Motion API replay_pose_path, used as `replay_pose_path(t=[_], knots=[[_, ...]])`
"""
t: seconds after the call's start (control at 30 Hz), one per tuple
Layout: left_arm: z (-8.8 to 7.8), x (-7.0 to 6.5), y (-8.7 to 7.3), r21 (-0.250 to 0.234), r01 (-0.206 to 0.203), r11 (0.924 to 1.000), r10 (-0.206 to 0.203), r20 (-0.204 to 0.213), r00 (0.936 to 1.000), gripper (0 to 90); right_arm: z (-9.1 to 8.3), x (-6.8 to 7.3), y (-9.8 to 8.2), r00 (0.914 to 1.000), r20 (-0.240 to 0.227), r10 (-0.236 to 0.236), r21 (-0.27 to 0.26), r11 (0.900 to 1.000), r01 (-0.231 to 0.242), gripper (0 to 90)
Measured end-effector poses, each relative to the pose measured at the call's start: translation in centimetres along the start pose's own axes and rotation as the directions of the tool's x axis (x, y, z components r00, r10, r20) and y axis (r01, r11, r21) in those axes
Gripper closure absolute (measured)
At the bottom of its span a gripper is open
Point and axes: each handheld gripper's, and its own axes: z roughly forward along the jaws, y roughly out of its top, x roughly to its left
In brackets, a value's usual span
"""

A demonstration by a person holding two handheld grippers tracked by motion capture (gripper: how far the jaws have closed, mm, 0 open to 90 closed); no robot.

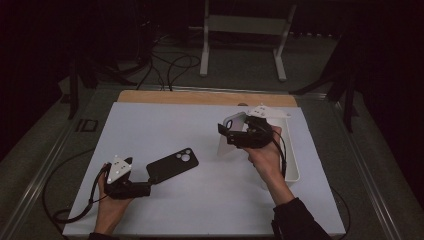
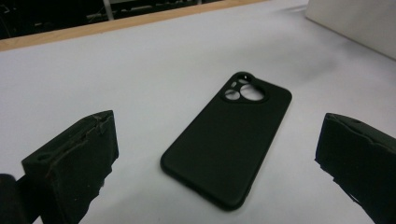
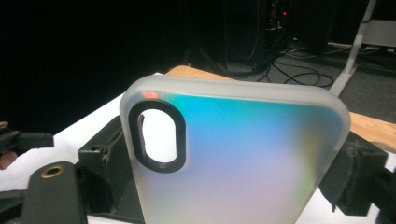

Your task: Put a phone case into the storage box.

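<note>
Black jaws of the left gripper [image 2: 219, 154] are standing wide apart, straddling the black phone case [image 2: 229, 140] lying flat ahead, its long axis running away from them. Right gripper [image 1: 246, 134] is clamping the frosted case [image 3: 243, 158] aloft.

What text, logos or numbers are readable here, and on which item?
None.
black phone case: plain back, no print or logo.
frosted iridescent phone case, held in the right gripper: colour sheen, no lettering.
white bin: no label visible.
grey plate on the left gripper: small dots, not characters.
</note>
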Motion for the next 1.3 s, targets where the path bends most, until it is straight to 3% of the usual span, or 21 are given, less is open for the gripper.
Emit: replay_pose_path(t=[0.2,0.43,0.77,1.3], knots=[[-0.7,0.4,-0.6,0.001,-0.003,1.0000,0.003,-0.038,0.9993,0.0,-0.2,-0.4,0.5,0.9998,0.019,-0.004,0.000,1.000,0.004,17.2],[-1.3,0.9,-1.6,0.009,0.024,0.9997,-0.024,-0.060,0.9979,0.0,-0.6,-1.6,1.1,0.9981,0.062,0.003,-0.009,1.000,-0.003,17.1],[-1.1,0.5,-2.0,0.028,-0.015,0.9995,0.017,-0.055,0.9983,0.0,-1.1,-2.8,1.8,0.9943,0.107,-0.003,-0.006,1.000,0.004,17.1],[-1.1,0.4,-2.1,0.020,-0.010,0.9997,0.011,-0.071,0.9974,0.0,-1.1,-5.2,3.3,0.9839,0.179,0.007,-0.002,1.000,-0.007,17.1]])
